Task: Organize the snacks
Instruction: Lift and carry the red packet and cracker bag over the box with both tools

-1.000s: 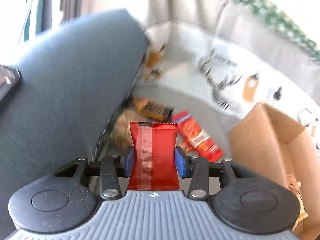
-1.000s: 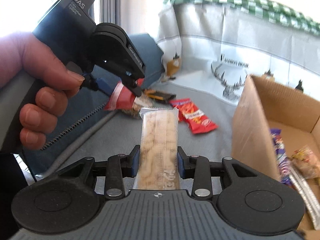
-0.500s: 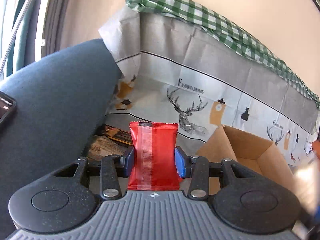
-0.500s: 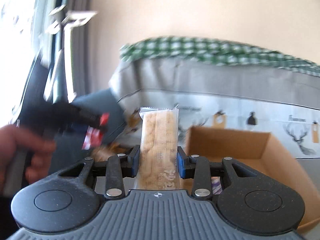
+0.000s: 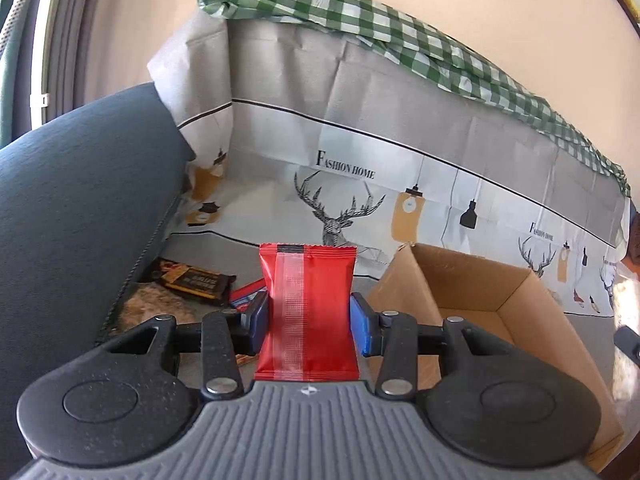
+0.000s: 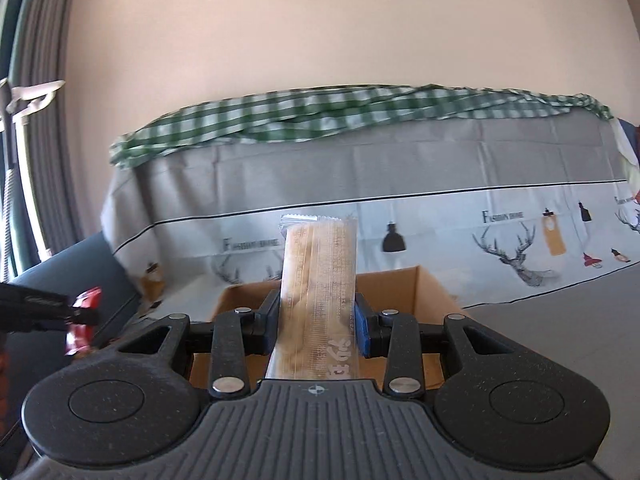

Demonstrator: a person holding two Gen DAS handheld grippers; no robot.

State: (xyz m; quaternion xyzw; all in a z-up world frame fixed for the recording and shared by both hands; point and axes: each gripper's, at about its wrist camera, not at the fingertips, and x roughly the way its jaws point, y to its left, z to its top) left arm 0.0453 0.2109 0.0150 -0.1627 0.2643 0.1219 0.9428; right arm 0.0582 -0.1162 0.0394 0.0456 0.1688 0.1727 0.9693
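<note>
Transport step: left hand-held gripper [image 5: 307, 318] clamps red packet [image 5: 307, 312], right hand-held gripper [image 6: 316, 322] clamps clear biscuit pack [image 6: 318, 288], both held aloft near cardboard box [image 5: 472, 280]. Next, likely: position over box opening, release.

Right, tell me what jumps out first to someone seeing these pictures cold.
A bright red snack packet stands upright, pinched in the left gripper, dead centre of its view. A long clear packet of pale biscuits is clamped the same way in the right gripper. Behind both sits an open cardboard box before a deer-print cloth.
</note>
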